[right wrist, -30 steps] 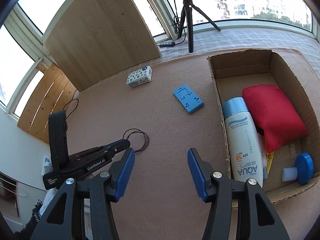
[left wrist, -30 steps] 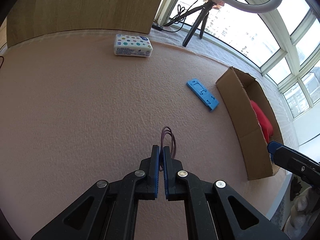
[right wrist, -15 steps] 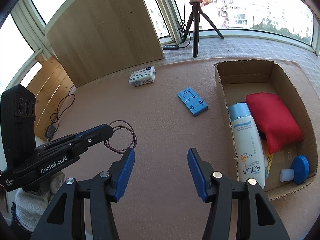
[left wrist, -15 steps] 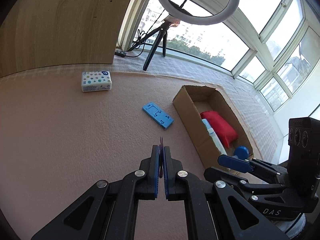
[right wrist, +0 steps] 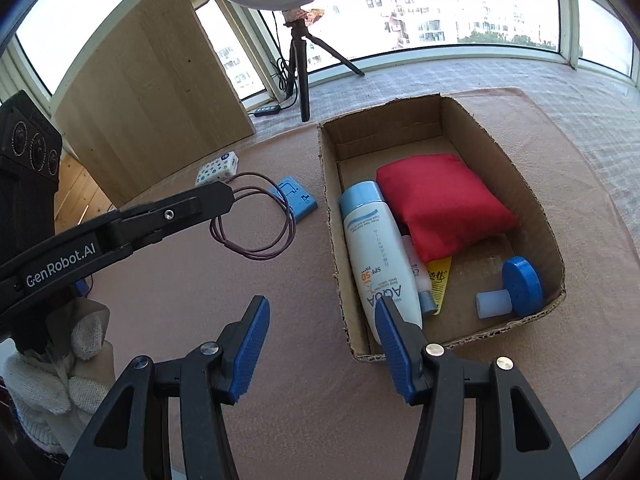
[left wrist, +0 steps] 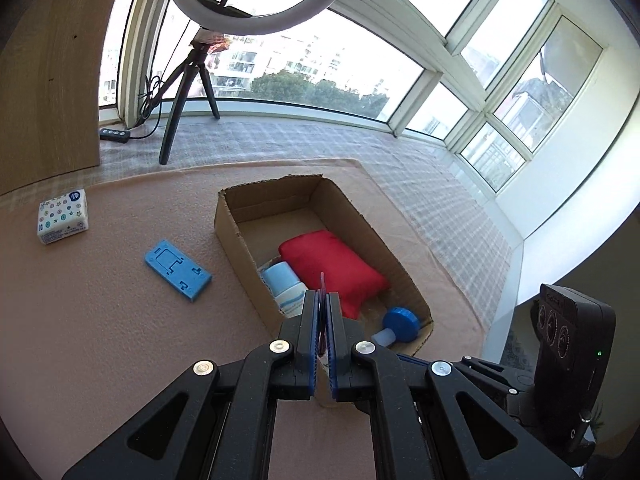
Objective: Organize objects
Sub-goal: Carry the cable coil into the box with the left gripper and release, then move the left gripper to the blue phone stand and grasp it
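Left gripper (right wrist: 230,196) clamped tight on wire loop (right wrist: 256,216), dangling above mat just left of box (right wrist: 332,216), its open mouth lying rightward; right gripper (right wrist: 320,316) half open, empty, at box's near corner.

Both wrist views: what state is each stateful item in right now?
Left gripper: shut on the hair tie loops, held in the air.
Right gripper: open, empty.
Cardboard box: open-topped, partly filled.
Sunscreen bottle: capped, lying in the box.
Ring light: unlit, as far as visible.
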`<state>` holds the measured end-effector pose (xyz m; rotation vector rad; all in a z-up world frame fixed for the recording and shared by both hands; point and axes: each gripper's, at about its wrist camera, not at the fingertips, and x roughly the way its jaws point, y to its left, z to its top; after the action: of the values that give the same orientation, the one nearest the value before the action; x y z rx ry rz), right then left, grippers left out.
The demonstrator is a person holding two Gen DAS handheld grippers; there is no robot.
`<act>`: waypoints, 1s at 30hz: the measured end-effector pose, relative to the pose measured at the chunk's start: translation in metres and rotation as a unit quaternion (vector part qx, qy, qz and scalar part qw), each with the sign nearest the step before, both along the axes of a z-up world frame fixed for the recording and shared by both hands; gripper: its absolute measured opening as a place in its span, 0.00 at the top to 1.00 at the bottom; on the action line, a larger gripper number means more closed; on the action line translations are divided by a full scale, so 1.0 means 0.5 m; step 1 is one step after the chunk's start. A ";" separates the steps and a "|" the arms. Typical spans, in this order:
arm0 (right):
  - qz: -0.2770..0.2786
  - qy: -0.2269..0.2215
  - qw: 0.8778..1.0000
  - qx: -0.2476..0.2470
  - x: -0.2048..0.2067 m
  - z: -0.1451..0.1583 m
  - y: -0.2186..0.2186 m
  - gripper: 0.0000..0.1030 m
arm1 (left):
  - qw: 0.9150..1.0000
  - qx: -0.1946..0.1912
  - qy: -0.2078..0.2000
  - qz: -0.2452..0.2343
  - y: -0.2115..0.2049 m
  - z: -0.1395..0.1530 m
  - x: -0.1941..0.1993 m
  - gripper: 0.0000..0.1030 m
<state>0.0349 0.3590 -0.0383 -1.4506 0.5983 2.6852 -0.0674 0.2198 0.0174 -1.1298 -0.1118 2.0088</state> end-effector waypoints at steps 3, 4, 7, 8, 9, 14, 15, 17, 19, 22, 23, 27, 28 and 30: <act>-0.016 -0.001 1.000 0.000 0.015 0.000 0.026 0.50 | 1.000 -0.008 0.001 -0.015 0.046 -0.004 0.002 0.97; -0.021 -0.002 1.000 -0.001 0.019 0.000 0.035 0.50 | 1.000 -0.011 -0.001 -0.019 0.058 -0.007 0.002 0.97; -0.032 -0.001 0.999 0.000 0.030 0.002 0.055 0.50 | 0.999 -0.024 -0.007 -0.031 0.085 -0.021 0.001 0.96; -0.035 -0.001 0.999 0.000 0.033 0.003 0.061 0.50 | 0.999 -0.030 -0.013 -0.037 0.094 -0.027 0.000 0.86; -0.038 0.000 0.999 -0.001 0.036 0.003 0.066 0.50 | 0.999 -0.036 -0.017 -0.035 0.099 -0.031 -0.002 0.63; -0.045 -0.004 0.999 -0.006 0.044 0.001 0.084 0.50 | 0.999 -0.041 -0.008 -0.014 0.087 -0.037 -0.013 0.38; -0.045 -0.004 0.999 -0.007 0.045 0.000 0.086 0.50 | 0.999 -0.043 -0.007 -0.007 0.079 -0.038 -0.019 0.38; -0.045 -0.004 0.999 -0.007 0.044 -0.001 0.087 0.50 | 0.999 -0.045 -0.009 0.005 0.065 -0.043 -0.032 0.39; -0.044 -0.005 0.999 -0.009 0.047 -0.003 0.089 0.50 | 0.998 -0.052 -0.008 0.020 0.047 -0.050 -0.047 0.39; -0.043 -0.004 0.999 -0.011 0.048 -0.005 0.087 0.50 | 0.996 -0.065 -0.014 0.051 0.013 -0.067 -0.082 0.39; -0.042 -0.004 0.999 -0.011 0.048 -0.005 0.087 0.50 | 0.996 -0.070 -0.016 0.062 0.002 -0.072 -0.093 0.39; -0.038 -0.007 0.999 -0.014 0.047 -0.010 0.083 0.50 | 0.990 -0.085 -0.029 0.104 -0.042 -0.102 -0.143 0.39; -0.037 -0.008 0.999 -0.015 0.046 -0.012 0.081 0.50 | 0.989 -0.089 -0.034 0.116 -0.053 -0.113 -0.156 0.39; -0.036 -0.010 0.999 -0.016 0.047 -0.014 0.079 0.50 | 0.985 -0.096 -0.045 0.139 -0.071 -0.136 -0.182 0.39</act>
<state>0.0583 0.3983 -0.0455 -1.4328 0.6814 2.6164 -0.1586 0.1842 -0.0504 -1.3907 -0.1294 2.2518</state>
